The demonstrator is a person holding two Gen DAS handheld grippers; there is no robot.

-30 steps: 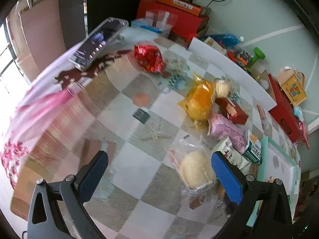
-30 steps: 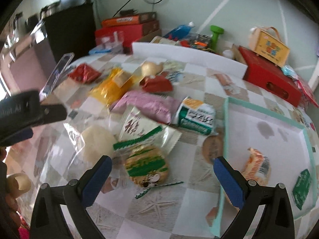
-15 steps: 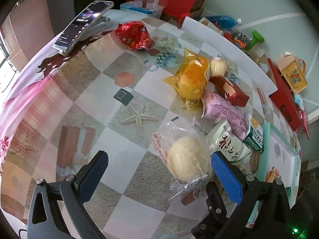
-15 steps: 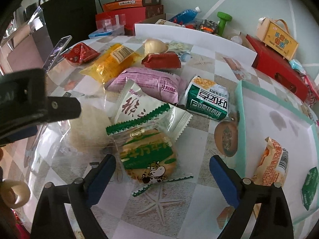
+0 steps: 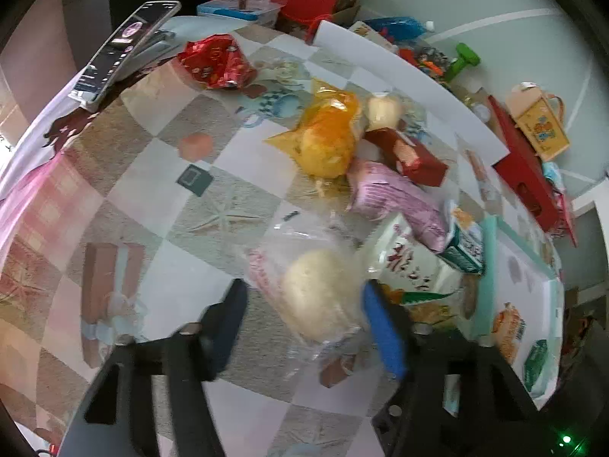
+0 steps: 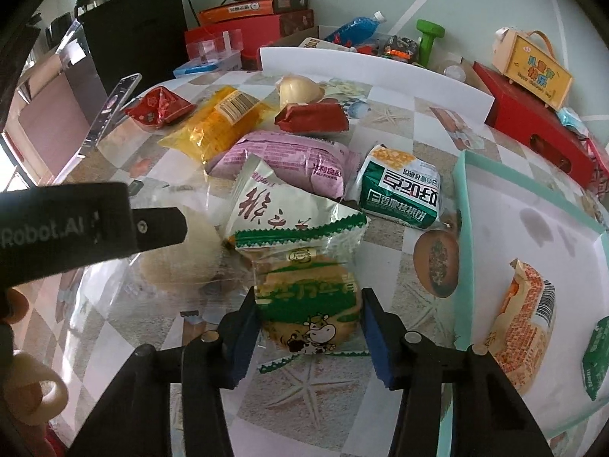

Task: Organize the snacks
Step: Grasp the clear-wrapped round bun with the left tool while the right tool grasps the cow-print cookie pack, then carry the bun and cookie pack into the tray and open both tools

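The right gripper (image 6: 309,314) has its fingers clamped on the green cookie pack (image 6: 308,301) on the tabletop (image 6: 323,392); the left gripper (image 5: 304,314), fingers apart, straddles the bagged bun (image 5: 318,293).

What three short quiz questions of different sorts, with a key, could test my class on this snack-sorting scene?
1. True or false: the right gripper brackets the green cow-print snack.
2. Which sits between the left gripper's fingers: A) the red packet, B) the bun in a clear bag, C) the phone?
3. Fill in: the orange barcoded packet lies inside the teal ____.

Key: 1 true; 2 B; 3 tray.
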